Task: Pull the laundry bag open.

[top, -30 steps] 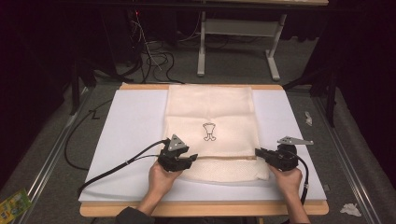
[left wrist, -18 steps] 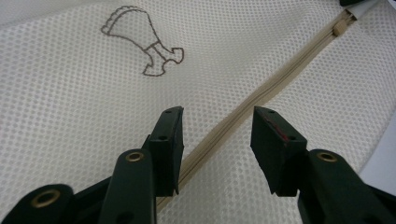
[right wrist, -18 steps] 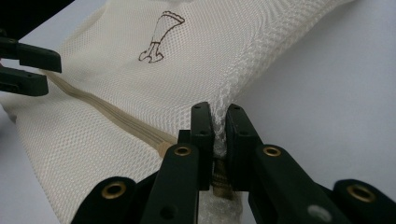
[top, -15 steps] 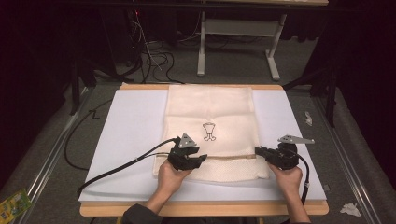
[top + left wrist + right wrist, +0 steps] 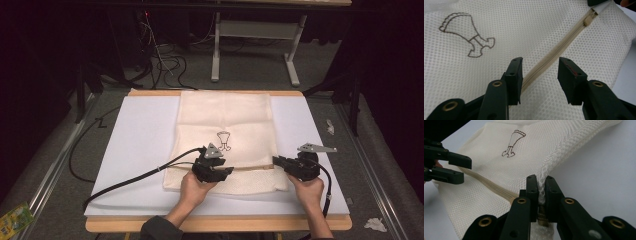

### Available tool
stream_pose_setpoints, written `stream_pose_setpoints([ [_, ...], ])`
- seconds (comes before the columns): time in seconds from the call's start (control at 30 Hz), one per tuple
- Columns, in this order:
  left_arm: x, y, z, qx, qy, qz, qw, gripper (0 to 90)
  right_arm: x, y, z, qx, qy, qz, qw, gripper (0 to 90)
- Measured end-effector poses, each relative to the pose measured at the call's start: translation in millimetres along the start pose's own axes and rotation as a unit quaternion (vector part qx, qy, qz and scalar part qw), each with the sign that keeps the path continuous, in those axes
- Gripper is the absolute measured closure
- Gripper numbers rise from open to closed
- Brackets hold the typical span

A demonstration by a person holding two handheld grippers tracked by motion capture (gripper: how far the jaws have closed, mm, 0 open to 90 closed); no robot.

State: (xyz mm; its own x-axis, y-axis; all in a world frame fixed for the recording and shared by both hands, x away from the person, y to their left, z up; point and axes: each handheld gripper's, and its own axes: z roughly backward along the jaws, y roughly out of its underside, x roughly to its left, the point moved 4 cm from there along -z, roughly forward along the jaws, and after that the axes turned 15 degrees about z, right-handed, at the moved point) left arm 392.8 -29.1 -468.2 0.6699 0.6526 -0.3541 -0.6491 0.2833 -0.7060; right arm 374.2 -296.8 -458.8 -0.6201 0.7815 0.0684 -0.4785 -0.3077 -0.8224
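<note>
High view: a table [image 5: 125, 150] with a white top and wooden edging stands on a grey floor [image 5: 45, 150]; dark surroundings close in on both sides, and a grey desk frame [image 5: 255, 55] with loose cables [image 5: 165, 62] stands beyond the far edge. A cream mesh bag [image 5: 225, 120] lies flat at the table's middle, reaching from the far edge towards the near edge, with a small brown print [image 5: 223, 140] at its centre and a zip [image 5: 255, 166] running across it near its near end.

The room past the floor is too dark to make out. The person is cut off at the bottom; forearms and hands alone enter. In the right gripper view the zip's end passes behind the jaws and is hidden.

The left hand [image 5: 192, 192] holds the left gripper [image 5: 226, 172] low over the bag, just near of the print. Its jaws, which have just been closing a little, stand spread astride the zip [image 5: 554, 53] without pressing it. The right hand [image 5: 310, 190] holds the right gripper [image 5: 276, 161] at the bag's right edge, pointing left; its jaws are pressed together, pinching a bunched fold of mesh [image 5: 541, 185] at the zip's end.
</note>
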Motion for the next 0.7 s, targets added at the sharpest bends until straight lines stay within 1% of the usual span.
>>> stream_pose_setpoints([
  [0.07, -0.8, -0.7, -2.0, -0.001, 0.008, 0.005, 1.0000, 55.4, 0.1, -0.7, -0.3, -0.001, -0.001, 0.003, 1.0000, 84.9],
  [0.13, -1.8, -1.1, -5.2, 0.002, 0.003, 0.000, 1.0000, 56.0, 0.4, -1.5, -0.6, -0.001, -0.002, 0.000, 1.0000, 84.9],
  [0.2, -4.9, -1.4, -8.2, 0.009, 0.008, -0.002, 0.9999, 56.1, -0.2, -2.2, -0.9, 0.000, -0.004, 0.004, 1.0000, 84.9],
  [0.23, -7.8, -1.9, -9.6, 0.009, 0.007, -0.008, 0.9999, 56.1, -0.1, -2.7, -0.6, 0.000, -0.004, 0.005, 1.0000, 84.9],
  [0.3, -11.3, -3.5, -9.8, 0.007, 0.015, -0.007, 0.9998, 56.3, 0.7, -4.2, 1.0, 0.000, -0.005, 0.002, 1.0000, 84.9],
  [0.37, -14.6, -5.5, -9.8, 0.003, 0.015, -0.011, 0.9998, 56.7, 0.5, -5.7, 2.8, -0.005, -0.006, 0.000, 1.0000, 84.9],
  [0.43, -18.2, -7.1, -9.7, 0.005, 0.021, -0.012, 0.9997, 57.2, 0.8, -6.7, 2.7, -0.008, -0.006, 0.002, 0.9999, 84.9],
  [0.47, -19.7, -7.6, -9.7, 0.005, 0.021, -0.014, 0.9997, 57.5, 1.6, -7.5, 2.4, -0.008, -0.006, 0.003, 0.9999, 84.9],
  [0.5, -22.8, -9.2, -9.8, 0.004, 0.026, -0.019, 0.9995, 58.3, 2.6, -8.6, 2.0, -0.007, -0.007, 0.006, 0.9999, 85.0],
  [0.53, -22.8, -9.2, -9.8, 0.004, 0.026, -0.019, 0.9995, 58.6, 2.6, -8.6, 2.0, -0.007, -0.007, 0.006, 0.9999, 85.0],
  [0.6, -25.3, -9.7, -11.5, 0.003, 0.029, -0.021, 0.9994, 59.0, 2.9, -9.1, 1.4, -0.009, -0.009, 0.005, 0.9999, 85.0],
  [0.63, -26.9, -9.5, -13.4, 0.003, 0.034, -0.019, 0.9992, 59.3, 2.9, -9.2, 1.0, -0.010, -0.010, 0.005, 0.9999, 85.0],
  [0.7, -29.1, -9.2, -16.5, 0.008, 0.036, -0.019, 0.9991, 59.7, 3.0, -9.1, 1.0, -0.008, -0.011, 0.005, 0.9999, 85.0],
])
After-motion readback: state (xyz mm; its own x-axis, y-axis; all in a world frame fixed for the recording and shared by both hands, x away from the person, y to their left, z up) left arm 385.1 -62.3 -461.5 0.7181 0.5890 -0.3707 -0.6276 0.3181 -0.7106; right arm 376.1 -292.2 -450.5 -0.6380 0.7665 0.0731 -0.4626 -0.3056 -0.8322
